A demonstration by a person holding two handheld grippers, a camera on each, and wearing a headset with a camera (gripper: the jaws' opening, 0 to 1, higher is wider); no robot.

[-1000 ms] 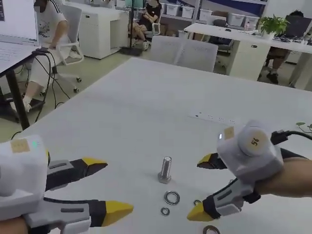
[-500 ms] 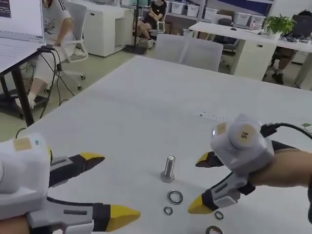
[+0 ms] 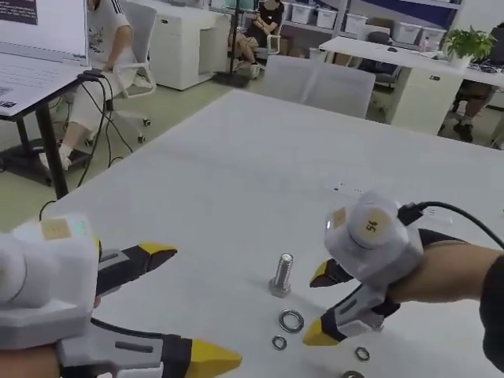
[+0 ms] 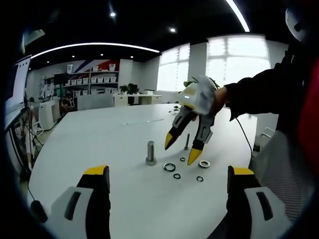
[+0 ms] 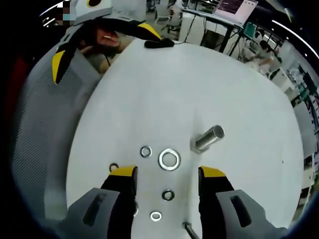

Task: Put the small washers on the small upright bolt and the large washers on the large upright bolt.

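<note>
The large bolt (image 3: pixel 282 276) stands upright mid-table, also seen as the large bolt (image 4: pixel 150 152) and the large bolt (image 5: pixel 209 138). A thinner small bolt (image 4: pixel 187 141) stands behind the right gripper's jaws. In front of the large bolt lie a large washer (image 3: pixel 290 320) and a small washer (image 3: pixel 279 342); another small washer (image 3: pixel 362 353) lies to the right. My right gripper (image 3: pixel 317 305) hovers open just right of the large washer (image 5: pixel 169 159), with several washers below its jaws. My left gripper (image 3: pixel 193 307) is open at the near left, holding nothing.
The white table (image 3: pixel 236 181) stretches far ahead. A cable (image 3: pixel 449 211) trails from the right gripper. Office chairs (image 3: pixel 319 83), desks and seated people are well beyond the far edge. A second large washer (image 4: pixel 204 164) lies beside the right gripper's near jaw.
The right gripper has shifted a little left toward the large bolt and washers, and its jaws stand slightly closer together. The head camera has tilted; the left gripper holds its place.
</note>
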